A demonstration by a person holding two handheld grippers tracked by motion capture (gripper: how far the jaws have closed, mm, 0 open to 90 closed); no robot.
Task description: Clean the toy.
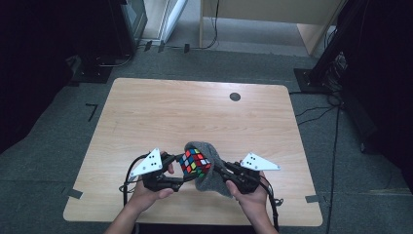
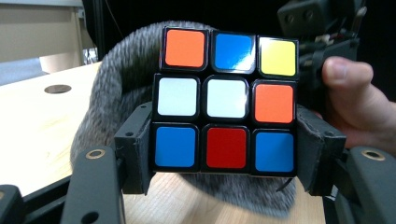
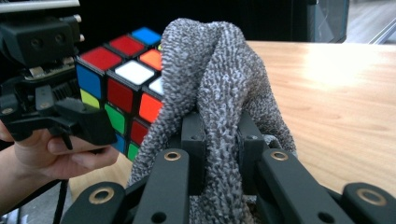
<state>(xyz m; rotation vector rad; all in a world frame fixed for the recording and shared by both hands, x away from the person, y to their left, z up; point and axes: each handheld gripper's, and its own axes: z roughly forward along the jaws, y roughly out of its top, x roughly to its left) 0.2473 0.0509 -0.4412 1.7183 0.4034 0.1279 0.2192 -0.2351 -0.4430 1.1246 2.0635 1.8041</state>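
Cube (image 2: 226,100) clamped in left gripper (image 2: 226,161); right gripper (image 3: 223,144) pinching grey cloth (image 3: 219,79).

cube (image 1: 195,164) partly hidden inside grey knit pouch (image 1: 213,178)

One Rubik's cube (image 1: 195,161), clamped in the left gripper (image 1: 181,181); one grey knitted pouch (image 1: 212,176), pinched by the right gripper (image 1: 220,171); two grippers in all, two hands; one wooden table (image 1: 160,117); one round dark grommet (image 1: 235,96) in the tabletop.
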